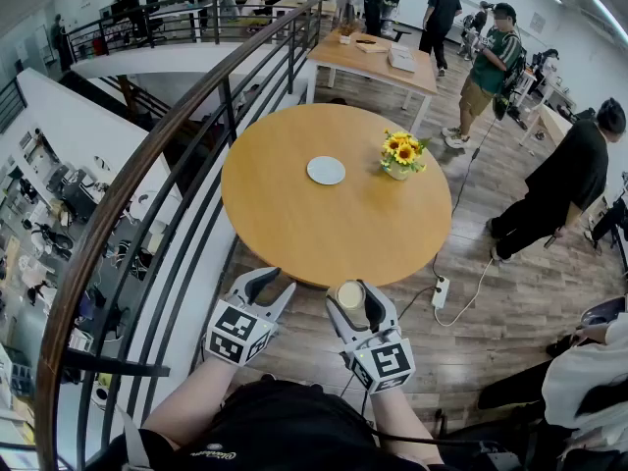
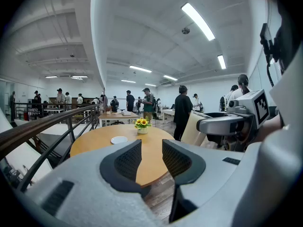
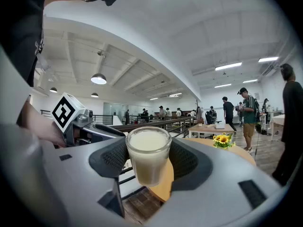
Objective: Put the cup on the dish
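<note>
A clear glass cup (image 3: 147, 151) full of pale creamy liquid sits upright between the pads of my right gripper (image 3: 148, 163), which is shut on it. From the head view, this cup (image 1: 350, 294) and right gripper (image 1: 354, 300) hover just off the near edge of the round wooden table (image 1: 294, 224). A small white dish (image 1: 326, 170) lies on the far half of the table, also seen as the dish (image 2: 119, 139) ahead of my left gripper (image 2: 151, 157). The left gripper (image 1: 266, 285) is open and empty, near the table's front-left edge.
A pot of sunflowers (image 1: 402, 152) stands right of the dish. A dark metal railing (image 1: 147, 194) curves along the left, with a drop beyond it. A power strip and cable (image 1: 441, 290) lie on the floor at right. Several people stand around the farther table (image 1: 373, 62).
</note>
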`<action>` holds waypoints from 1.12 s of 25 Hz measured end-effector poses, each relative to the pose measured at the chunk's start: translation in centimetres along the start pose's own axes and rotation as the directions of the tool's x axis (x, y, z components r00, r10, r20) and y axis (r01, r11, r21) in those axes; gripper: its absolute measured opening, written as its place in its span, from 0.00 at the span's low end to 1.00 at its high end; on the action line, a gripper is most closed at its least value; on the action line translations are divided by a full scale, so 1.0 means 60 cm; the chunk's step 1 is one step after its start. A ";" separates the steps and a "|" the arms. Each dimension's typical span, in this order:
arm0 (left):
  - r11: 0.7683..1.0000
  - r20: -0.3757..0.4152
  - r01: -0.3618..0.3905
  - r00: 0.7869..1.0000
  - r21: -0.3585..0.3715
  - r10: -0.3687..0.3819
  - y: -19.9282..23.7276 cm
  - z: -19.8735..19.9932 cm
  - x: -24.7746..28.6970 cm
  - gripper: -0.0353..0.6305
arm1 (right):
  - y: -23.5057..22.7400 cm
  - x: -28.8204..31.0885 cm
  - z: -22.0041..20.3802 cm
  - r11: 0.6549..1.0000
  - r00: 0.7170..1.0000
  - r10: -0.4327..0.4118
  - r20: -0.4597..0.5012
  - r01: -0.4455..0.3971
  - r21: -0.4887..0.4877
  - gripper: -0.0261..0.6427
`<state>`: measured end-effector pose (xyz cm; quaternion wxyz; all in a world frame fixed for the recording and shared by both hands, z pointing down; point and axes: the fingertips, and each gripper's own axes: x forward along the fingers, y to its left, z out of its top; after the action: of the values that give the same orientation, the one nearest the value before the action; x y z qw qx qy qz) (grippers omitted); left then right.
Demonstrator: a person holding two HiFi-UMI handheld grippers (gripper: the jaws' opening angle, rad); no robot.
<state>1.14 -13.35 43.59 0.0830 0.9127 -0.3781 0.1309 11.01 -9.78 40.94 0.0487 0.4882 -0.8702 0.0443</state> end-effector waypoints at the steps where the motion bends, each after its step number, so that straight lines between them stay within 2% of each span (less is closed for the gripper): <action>1: 1.000 -0.002 0.001 1.000 0.001 -0.001 0.023 -0.030 0.005 0.27 | 0.008 0.024 -0.026 1.000 1.000 -0.003 0.000 0.003 0.003 0.43; 4: 1.000 -0.004 0.004 1.000 0.004 -0.004 0.071 -0.089 0.015 0.27 | 0.027 0.075 -0.081 1.000 1.000 0.007 0.002 -0.007 0.029 0.43; 12: 1.000 -0.015 -0.007 1.000 0.008 0.008 0.080 -0.092 0.009 0.27 | 0.036 0.083 -0.084 0.997 0.999 0.032 0.009 -0.033 0.075 0.43; 14: 1.000 -0.020 -0.013 1.000 0.008 0.013 0.064 -0.091 0.022 0.27 | 0.020 0.071 -0.087 0.997 0.999 0.037 0.012 -0.037 0.072 0.43; 20: 0.999 -0.023 -0.047 0.999 0.015 0.047 -0.044 -0.095 0.118 0.27 | -0.104 -0.002 -0.123 0.996 0.998 0.061 0.028 -0.063 0.062 0.43; 25: 0.999 -0.036 -0.050 0.998 0.015 0.051 -0.065 -0.080 0.019 0.27 | -0.026 -0.042 -0.075 0.997 0.998 0.062 0.025 -0.063 0.047 0.43; 28: 0.998 -0.031 -0.062 0.998 0.009 0.062 -0.052 -0.073 0.020 0.27 | -0.021 -0.026 -0.062 0.996 0.997 0.079 0.027 -0.080 0.030 0.43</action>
<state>3.41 -10.84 47.97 0.0813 0.8987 -0.4045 0.1490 13.07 -8.63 44.44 0.0283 0.4543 -0.8888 0.0536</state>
